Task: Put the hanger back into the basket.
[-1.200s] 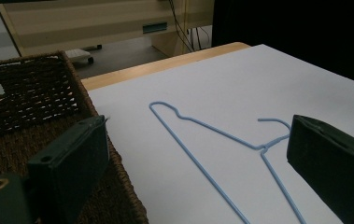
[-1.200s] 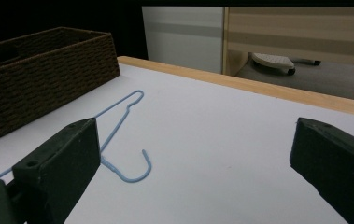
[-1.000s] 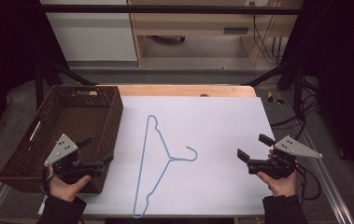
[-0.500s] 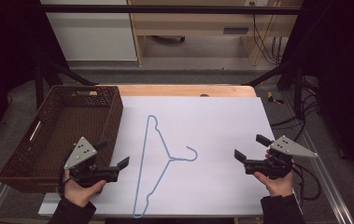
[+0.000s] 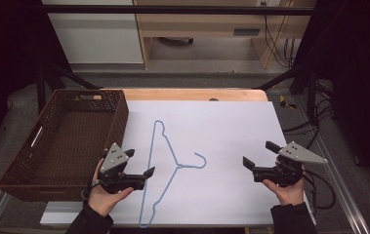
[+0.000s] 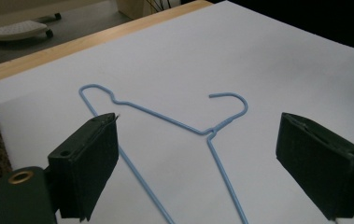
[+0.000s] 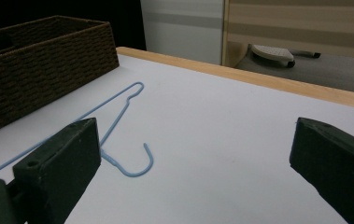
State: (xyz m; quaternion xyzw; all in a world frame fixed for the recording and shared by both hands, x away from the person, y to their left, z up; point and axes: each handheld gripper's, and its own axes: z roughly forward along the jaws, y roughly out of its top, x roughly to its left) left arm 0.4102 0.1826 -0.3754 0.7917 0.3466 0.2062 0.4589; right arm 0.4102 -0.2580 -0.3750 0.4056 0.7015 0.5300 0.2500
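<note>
A thin blue wire hanger (image 5: 165, 168) lies flat on the white sheet (image 5: 221, 126), just right of the woven brown basket (image 5: 63, 141). My left gripper (image 5: 140, 170) beside it, jaws wide but just closing, holds nothing; my right gripper (image 5: 257, 158) gapes empty, well apart.

brown woven basket (image 5: 63, 141) sits at left edge of the white sheet (image 5: 221, 126) (touching it), nothing visible inside. wooden table edge (image 5: 187, 94) runs along the far side. beyond, pale cabinet (image 5: 94, 31), wooden desk (image 5: 202, 27), cables (image 5: 275, 39) on floor.
</note>
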